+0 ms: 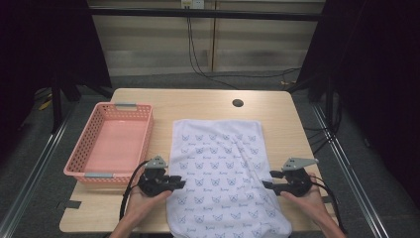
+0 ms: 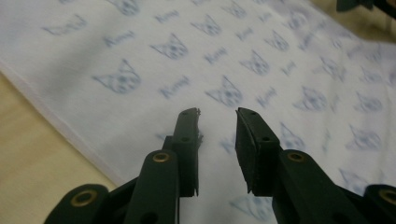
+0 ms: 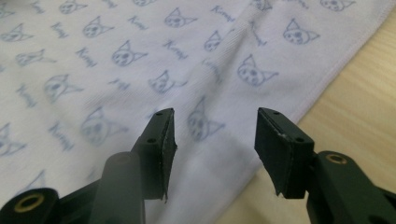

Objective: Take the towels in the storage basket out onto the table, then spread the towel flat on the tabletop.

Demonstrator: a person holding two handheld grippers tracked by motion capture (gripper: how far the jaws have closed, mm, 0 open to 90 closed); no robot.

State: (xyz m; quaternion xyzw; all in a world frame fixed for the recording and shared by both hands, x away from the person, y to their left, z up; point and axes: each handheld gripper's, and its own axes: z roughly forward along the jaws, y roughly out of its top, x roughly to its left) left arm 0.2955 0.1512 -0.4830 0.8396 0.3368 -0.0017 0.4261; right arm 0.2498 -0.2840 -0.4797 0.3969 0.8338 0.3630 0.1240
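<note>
1. On the wooden table [image 1: 208,99], between both hands: white cloth with a blue cat-face print [image 1: 223,173], spread flat, far edge square to the table, near edge hanging over the front rim.
2. Beside the cloth's left edge: left gripper [image 1: 179,184], held in the left hand [image 1: 143,201], tips pointing inward over the hem. Jaws parted with a narrow gap, seen plainly in the left gripper view [image 2: 217,114]; nothing pinched, only printed fabric [image 2: 224,60] below and a strip of bare table at the corner.
3. At the cloth's right edge: right gripper [image 1: 266,184], in the right hand [image 1: 309,196], also aimed inward. Jaws standing wider apart in the right gripper view [image 3: 215,114], empty, hovering above the hem [image 3: 322,88] where cloth meets wood.
4. To the left, well apart from the cloth's print but just beside its edge line: pink plastic basket [image 1: 89,163], nothing inside.
5. Judged progress: early. Cloth laid out and smoothed, apart from a few soft creases running across the middle; no fold made, no corner lifted.
6. Judged remainder: pinching both side edges, folding the cloth over itself, probably more than once, then likely moving the bundle into the basket.
7. Possible snag: thin fabric lying flat, so easy to miss the hem or catch a single layer unevenly.
</note>
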